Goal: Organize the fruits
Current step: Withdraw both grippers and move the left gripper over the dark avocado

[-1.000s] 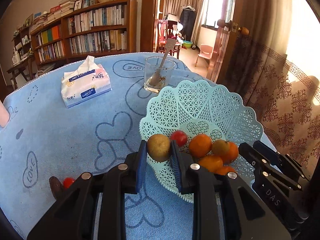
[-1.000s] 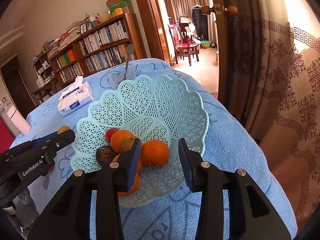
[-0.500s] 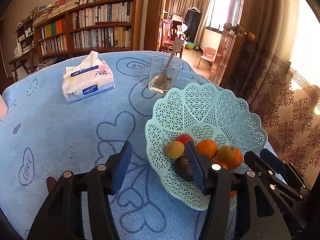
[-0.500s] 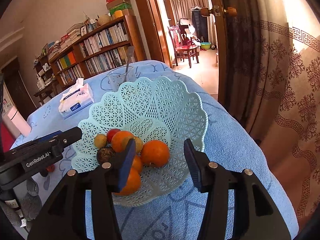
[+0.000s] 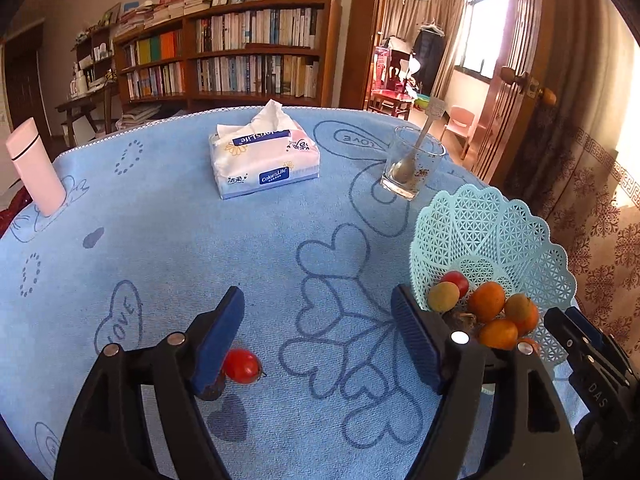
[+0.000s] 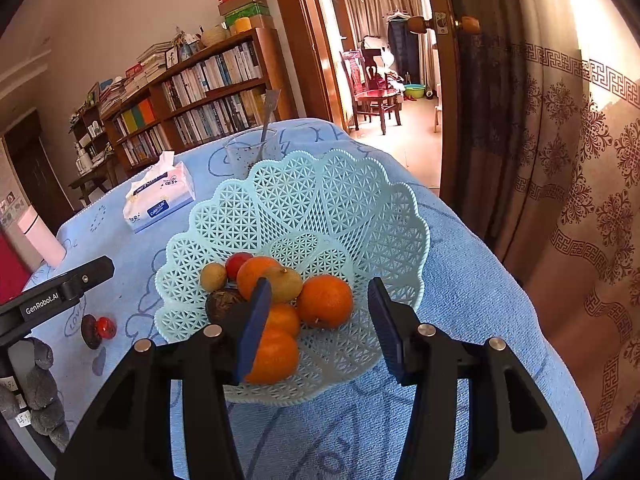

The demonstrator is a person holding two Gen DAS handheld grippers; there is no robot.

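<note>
1. Counter (image 5: 160, 240): blue cloth.
2. Basket (image 6: 360, 208) holds oranges, one (image 6: 325, 301) central, plus small fruit.
3. Left tool (image 5: 318, 336), left of basket: jaws opening, nothing between.
4. Right tool (image 6: 320, 320) at basket's near rim: open, gripping nothing.
5. Red tomato (image 5: 241, 365) lies on the counter, well left of basket.

dark fruit (image 5: 212, 390) mostly hidden behind left claw's finger, perhaps a passion fruit, basket's (image 5: 556, 280) near rim covered
</note>
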